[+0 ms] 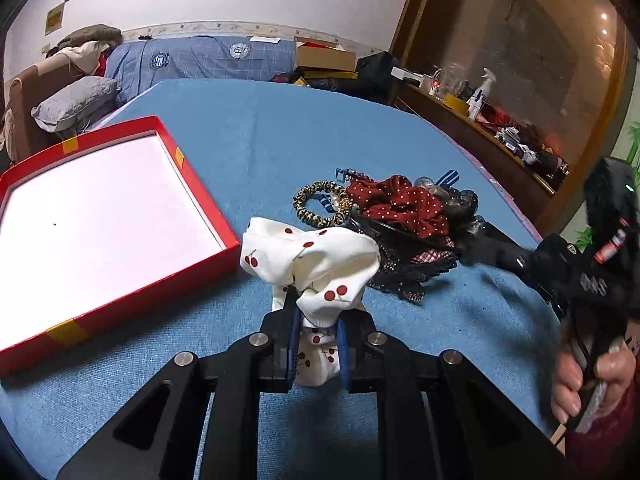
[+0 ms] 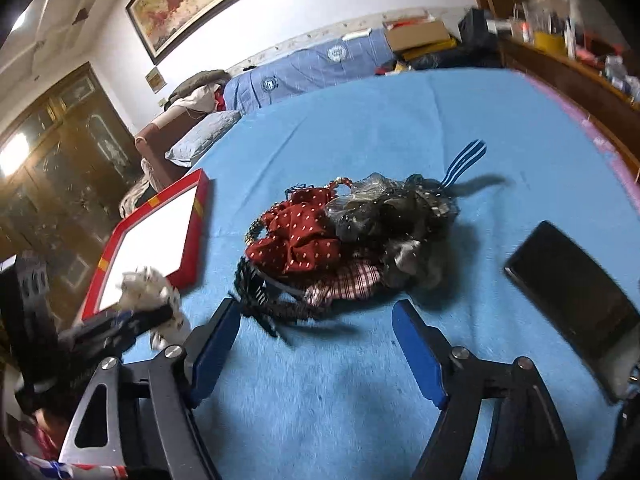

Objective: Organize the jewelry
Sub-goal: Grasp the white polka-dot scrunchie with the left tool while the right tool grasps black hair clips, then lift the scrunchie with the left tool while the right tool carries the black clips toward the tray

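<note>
Up front, left tongs (image 1: 316,344) clamped narrow on a white cherry-print scrunchie (image 1: 316,264), blue pads (image 1: 295,340) pressing its gathered lower part, puffed top spilling above the fingertips, lifted just off the blue-covered bench (image 1: 248,136)

Just left of that scrunchie, touching or nearly touching its near corner, a shallow red box (image 1: 200,272) with a bare white floor and yellow tape patches on the rim

Beyond the scrunchie, a heap of hair things on the bench: red polka-dot scrunchie (image 1: 404,204), leopard-print hair tie (image 1: 316,208) on its left, black lace piece (image 1: 404,276) at the near edge, grey sheer scrunchie (image 1: 460,200) on its right, blue-and-white striped band (image 1: 450,178) poking out behind

From the right wrist view, right tongs (image 2: 320,336) standing wide, nothing between the blue pads (image 2: 420,356), tips just short of the heap's near edge; left pad beside the black lace piece (image 2: 260,300), whether touching it cannot be told. Same heap ahead, with the red polka-dot scrunchie (image 2: 300,240), a red-checked piece (image 2: 352,280) under it, the grey sheer scrunchie (image 2: 384,216) and the striped band (image 2: 464,160) at the far side

At right on the bench, a dark phone (image 2: 576,292) lying flat, well apart from the heap

At far left of that view, blurred, the left tongs (image 2: 132,320) with the white scrunchie (image 2: 148,284) in front of the red box (image 2: 160,240)

At the right edge of the left wrist view, a hand (image 1: 592,376) gripping the black handle of the right tongs (image 1: 492,248)
</note>
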A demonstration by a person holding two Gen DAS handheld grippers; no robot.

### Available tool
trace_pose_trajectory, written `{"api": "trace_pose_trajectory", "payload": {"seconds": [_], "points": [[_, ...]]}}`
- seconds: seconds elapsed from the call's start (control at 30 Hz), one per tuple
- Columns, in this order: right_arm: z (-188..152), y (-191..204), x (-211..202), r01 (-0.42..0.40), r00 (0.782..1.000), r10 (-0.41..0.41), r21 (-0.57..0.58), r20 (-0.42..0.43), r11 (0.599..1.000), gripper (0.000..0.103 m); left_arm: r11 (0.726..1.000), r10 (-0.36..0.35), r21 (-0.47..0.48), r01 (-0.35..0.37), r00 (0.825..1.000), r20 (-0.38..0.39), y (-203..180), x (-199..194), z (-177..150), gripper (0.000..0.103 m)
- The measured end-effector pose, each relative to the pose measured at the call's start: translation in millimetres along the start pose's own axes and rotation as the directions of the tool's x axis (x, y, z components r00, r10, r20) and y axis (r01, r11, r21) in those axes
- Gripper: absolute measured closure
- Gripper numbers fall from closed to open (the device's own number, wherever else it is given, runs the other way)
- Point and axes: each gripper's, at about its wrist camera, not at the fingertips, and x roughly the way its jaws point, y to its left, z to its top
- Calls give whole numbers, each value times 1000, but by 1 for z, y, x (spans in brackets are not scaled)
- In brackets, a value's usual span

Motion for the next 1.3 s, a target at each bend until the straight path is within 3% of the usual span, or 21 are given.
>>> {"api": "trace_pose_trajectory", "payload": {"seconds": [0.1, 0.17, 0.23, 0.37, 0.43, 0.53, 0.63, 0.73, 0.87, 0.97, 1.0, 1.03, 1.07, 1.1, 1.13, 1.3], "points": [[5, -7, 13, -40, 999, 41, 47, -11, 998, 23, 1000, 1, 7, -1, 1000, -2, -3, 2, -1, 88], [4, -9, 23, -87, 995, 90, 77, -30, 993, 34, 1000, 3, 13, -2, 1000, -7, -6, 4, -1, 88], [-1, -4, 29, -129, 990, 132, 71, -45, 989, 36, 1000, 3, 14, -2, 1000, -11, -7, 6, 0, 88], [-18, 35, 30, -236, 966, 226, -70, -126, 969, 36, 1000, 10, 7, -10, 1000, -15, -5, 8, 0, 88], [-26, 52, 25, -257, 959, 233, -154, -158, 954, 36, 1000, 14, 0, -14, 1000, -17, -3, 9, 0, 88], [-28, 66, 17, -208, 972, 174, -240, -156, 948, 33, 1000, 17, -7, -17, 1000, -16, -2, 10, 0, 88], [-20, 71, 14, -62, 996, 41, -297, -76, 953, 19, 1000, 20, -5, -20, 1000, -10, -3, 10, -1, 88], [-20, 84, 18, -31, 999, 14, -353, -51, 935, 18, 1000, 24, -2, -24, 1000, -5, -4, 9, -2, 88], [-20, 93, 33, 67, 995, -91, -448, -33, 891, 18, 1000, 26, 1, -26, 1000, -3, -4, 8, -3, 88], [-15, 86, 45, 42, 994, -84, -435, -76, 900, 19, 1000, 28, 8, -28, 1000, -2, -6, 8, -5, 88], [-13, 84, 50, 38, 992, -84, -424, -91, 905, 21, 1000, 29, 10, -29, 1000, -2, -7, 8, -5, 88], [-11, 80, 57, 25, 991, -78, -409, -112, 912, 34, 999, 32, 13, -32, 999, -4, -7, 9, -6, 88], [-11, 77, 60, 8, 989, -66, -393, -135, 919, 54, 999, 35, 14, -35, 999, -5, -7, 10, -7, 88], [-10, 75, 67, 6, 986, -69, -378, -153, 926, 63, 999, 38, 15, -38, 999, -6, -9, 11, -7, 88], [-10, 73, 71, 7, 985, -69, -362, -158, 932, 67, 999, 39, 18, -39, 999, -5, -10, 11, -7, 88], [-17, 72, 62, 5, 990, -53, -344, -129, 939, 70, 998, 53, 45, -53, 999, 0, -17, 12, -7, 87]]}}
